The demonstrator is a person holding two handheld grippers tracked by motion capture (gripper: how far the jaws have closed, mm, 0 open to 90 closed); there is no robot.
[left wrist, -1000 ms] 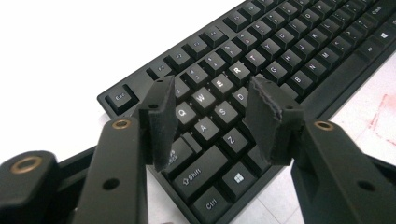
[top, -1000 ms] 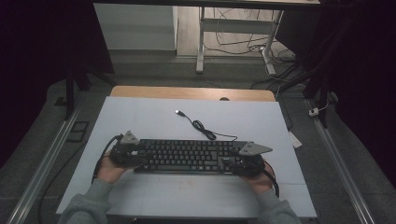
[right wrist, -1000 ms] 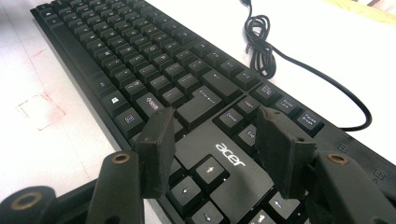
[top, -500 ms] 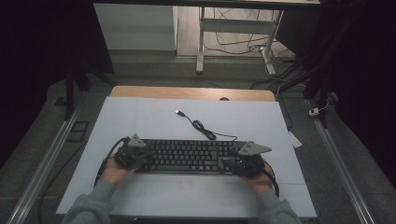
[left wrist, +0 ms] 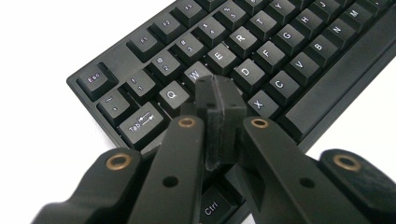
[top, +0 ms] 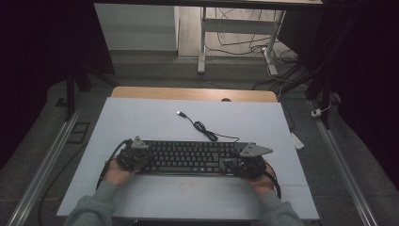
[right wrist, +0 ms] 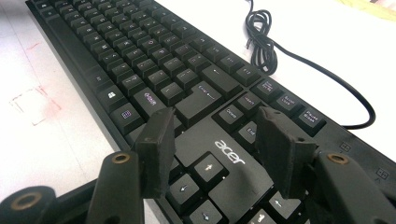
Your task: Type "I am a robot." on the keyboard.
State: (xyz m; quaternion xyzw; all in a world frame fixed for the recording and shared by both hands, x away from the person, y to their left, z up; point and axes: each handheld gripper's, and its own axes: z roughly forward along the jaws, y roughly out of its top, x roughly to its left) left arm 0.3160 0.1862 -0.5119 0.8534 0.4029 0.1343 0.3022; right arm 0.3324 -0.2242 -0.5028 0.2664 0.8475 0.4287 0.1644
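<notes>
A black Acer keyboard (top: 193, 157) lies across the near half of the pale mat, its cable (top: 204, 129) coiled behind it and ending in a USB plug (top: 180, 113). My left gripper (top: 147, 161) is at the keyboard's left end, shut. In the left gripper view its pads meet as one block (left wrist: 218, 93) just over the keys (left wrist: 261, 51) near W and S, with nothing between them. My right gripper (top: 229, 165) hovers at the right end, open. Its pads (right wrist: 215, 135) straddle the logo patch above the arrow keys (right wrist: 205, 168), gripping nothing.
The pale mat (top: 141, 117) covers a wooden table whose far edge (top: 188, 92) shows beyond it. Metal rails (top: 42, 165) run along both sides. A faint red mark (right wrist: 35, 105) is on the mat in front of the keyboard. The coiled cable (right wrist: 261, 42) lies behind the right end.
My left gripper has shifted a little to the right, onto the keyboard's left end. The right gripper and the keyboard have stayed put.
</notes>
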